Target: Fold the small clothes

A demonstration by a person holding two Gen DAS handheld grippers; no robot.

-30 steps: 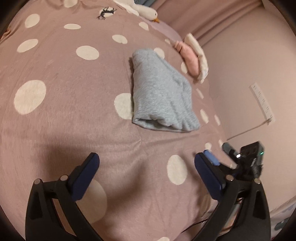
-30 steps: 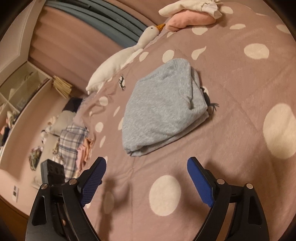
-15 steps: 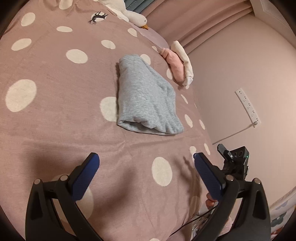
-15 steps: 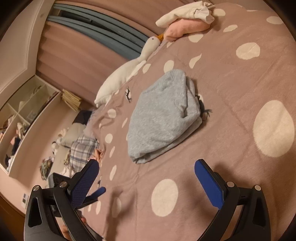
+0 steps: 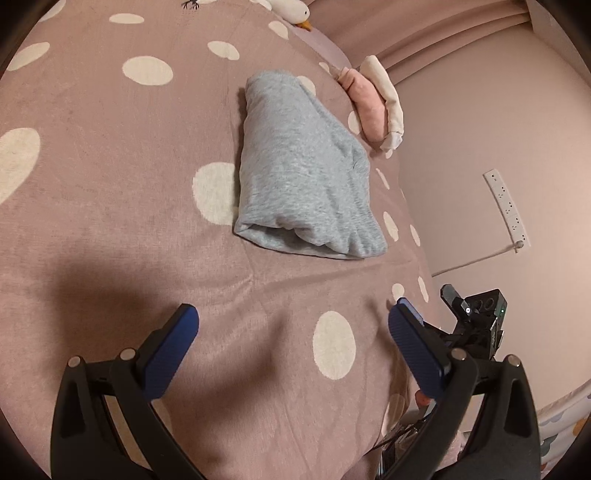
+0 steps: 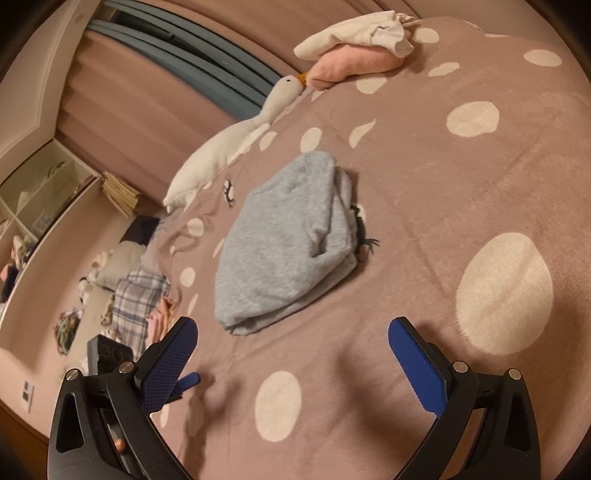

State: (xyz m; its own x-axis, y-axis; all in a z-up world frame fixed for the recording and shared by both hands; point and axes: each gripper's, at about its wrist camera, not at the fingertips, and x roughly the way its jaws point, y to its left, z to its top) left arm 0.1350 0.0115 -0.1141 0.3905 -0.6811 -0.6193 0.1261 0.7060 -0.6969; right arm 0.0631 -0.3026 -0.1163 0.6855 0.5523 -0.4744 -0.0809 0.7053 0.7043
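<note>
Left hand-held gripper (image 5: 293, 350): jaws spread wide, nothing between the blue pads, positioned above the bed cover (image 5: 110, 221) near its front edge. Right hand-held gripper (image 6: 291, 354): jaws at full spread, nothing between the pads, also above the cover. In the left wrist view the right unit's fingertip and camera housing appear just beside the left unit's right finger.

Folded grey garment (image 5: 306, 177): lies flat on the bed cover, ahead of both grippers and apart from both. It is a compact, multi-layer bundle; the open layered edge faces the grippers. In the right wrist view a small dark printed figure (image 6: 364, 236) on the cover shows at the garment's right edge.

Beyond the garment: a pink garment (image 6: 351, 64) with a cream garment (image 6: 362, 35) on top, at the far edge of the bed. A white plush goose (image 6: 236, 147) lies along the far left side.
</note>
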